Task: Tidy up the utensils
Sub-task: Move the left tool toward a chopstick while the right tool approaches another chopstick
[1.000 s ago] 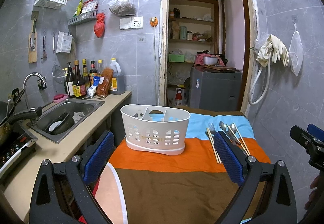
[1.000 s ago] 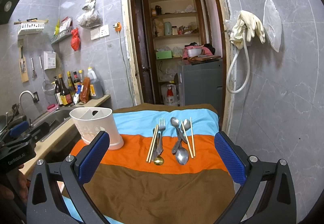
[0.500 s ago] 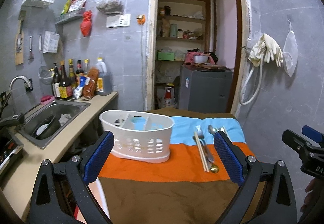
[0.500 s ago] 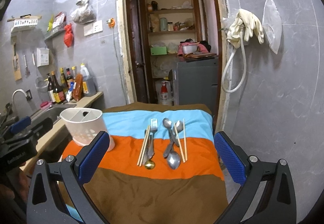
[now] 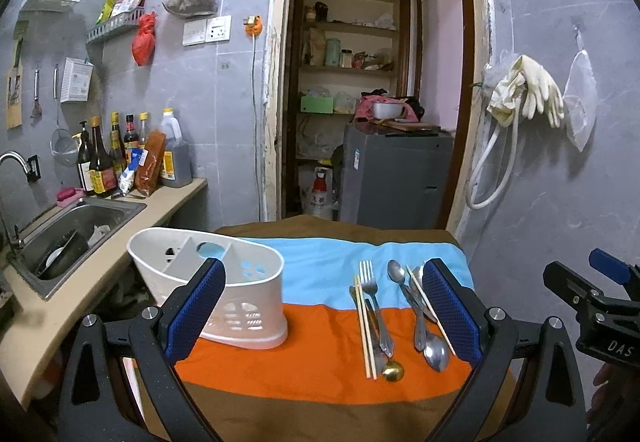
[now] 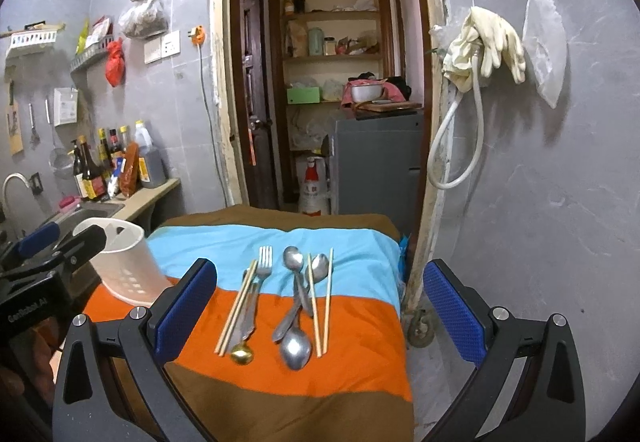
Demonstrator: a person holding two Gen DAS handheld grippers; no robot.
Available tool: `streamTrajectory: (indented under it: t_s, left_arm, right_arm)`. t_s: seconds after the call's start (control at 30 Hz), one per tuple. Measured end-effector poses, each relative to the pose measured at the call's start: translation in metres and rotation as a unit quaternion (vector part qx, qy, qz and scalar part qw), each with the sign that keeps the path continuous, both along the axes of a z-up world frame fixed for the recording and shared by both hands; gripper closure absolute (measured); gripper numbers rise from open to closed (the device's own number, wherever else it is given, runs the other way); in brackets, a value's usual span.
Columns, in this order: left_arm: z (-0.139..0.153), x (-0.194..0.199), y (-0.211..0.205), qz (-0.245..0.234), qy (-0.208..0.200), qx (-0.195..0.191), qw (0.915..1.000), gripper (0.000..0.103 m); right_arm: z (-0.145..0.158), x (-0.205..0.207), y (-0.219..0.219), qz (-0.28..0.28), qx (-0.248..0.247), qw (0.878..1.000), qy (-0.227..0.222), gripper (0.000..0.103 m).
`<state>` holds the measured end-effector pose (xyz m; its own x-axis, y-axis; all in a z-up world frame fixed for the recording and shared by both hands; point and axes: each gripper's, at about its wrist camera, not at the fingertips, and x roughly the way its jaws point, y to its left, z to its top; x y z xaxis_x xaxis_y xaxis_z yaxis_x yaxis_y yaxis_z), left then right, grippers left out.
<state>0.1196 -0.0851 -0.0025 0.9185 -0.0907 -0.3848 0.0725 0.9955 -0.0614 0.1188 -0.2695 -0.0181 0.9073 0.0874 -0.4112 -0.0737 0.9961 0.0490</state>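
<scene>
— Fingers first: how do they stand in the left wrist view?

— Wide apart on the left gripper [image 5: 322, 316], nothing between the blue pads. The white caddy [image 5: 224, 290] stands at about ten o'clock from the fingertips, its near wall partly behind the left finger. The utensils lie at one o'clock on the striped cloth [image 5: 304, 370]: a chopstick pair [image 5: 365, 330] and a fork [image 5: 372, 300], a gold spoon [image 5: 393, 371] at their near end, then steel spoons [image 5: 434, 349] crossed by a single chopstick, partly behind the right finger.

— Long axes?

— Nearly all run twelve to six, along the fingers' line, handles mostly toward the camera.

— And the right wrist view?

— Spread wide too on the right gripper [image 6: 320, 312], empty. Here the same utensils sit dead ahead at twelve, between the two pads: chopstick pair [image 6: 236, 312], fork [image 6: 262, 270], gold spoon [image 6: 242, 355], steel spoons [image 6: 296, 348], and a second chopstick pair [image 6: 322, 306] at one o'clock. The caddy [image 6: 124, 266] is off at ten, behind the left gripper's body.

— Which hand is nearer, then?

— I judge the right one for the utensils, the left for the caddy. The fingers would close across the handles, so little turning looks needed.
</scene>
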Motion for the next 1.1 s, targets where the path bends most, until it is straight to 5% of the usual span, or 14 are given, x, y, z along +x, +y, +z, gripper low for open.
streamTrajectory:
  t_s: [0.47,0.67,0.9,1.1]
  left_arm:
    - [-0.055,0.085,-0.038,0.012,0.058,0.018,0.9981,0.007]
    - [-0.087,0.118,-0.041,0.015,0.100,0.020,0.9947,0.009]
    - [-0.123,0.151,-0.051,-0.003,0.165,0.035,0.9856,0.038]
    - [-0.150,0.180,-0.046,-0.018,0.239,0.020,0.9706,0.061]
  right_arm:
    - [-0.046,0.088,-0.032,0.078,0.012,0.996,0.032,0.000]
    - [-0.075,0.126,-0.038,0.100,0.035,0.991,0.079,0.020]
    - [-0.110,0.166,-0.044,0.095,0.050,0.981,0.161,0.053]
    - [-0.132,0.186,-0.041,0.115,0.057,0.970,0.205,0.067]
